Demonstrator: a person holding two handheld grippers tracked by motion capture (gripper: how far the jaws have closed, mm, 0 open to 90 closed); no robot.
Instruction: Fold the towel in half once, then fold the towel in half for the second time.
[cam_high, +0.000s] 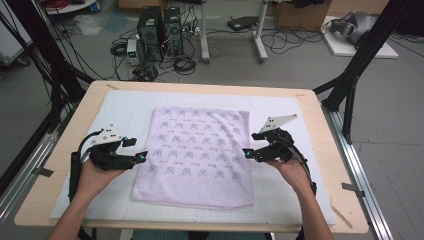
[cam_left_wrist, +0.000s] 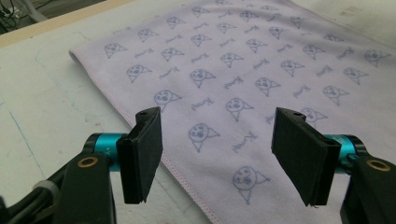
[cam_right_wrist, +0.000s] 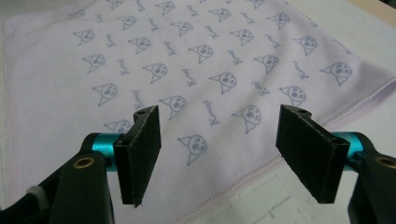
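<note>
A pale pink, roughly square terry towel (cam_high: 196, 155), printed all over with small blue cartoon faces and script, is laid flat and folded on a white gridded mat (cam_high: 120, 117) at the middle of the table, its stitched hems seen along both sides.

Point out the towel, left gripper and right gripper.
towel (cam_high: 195, 155), high view, middle of the printed cloth.
left gripper (cam_high: 144, 156), high view, between its open jaw tips at the towel's left edge.
right gripper (cam_high: 246, 152), high view, between its open jaw tips at the towel's right edge.
</note>
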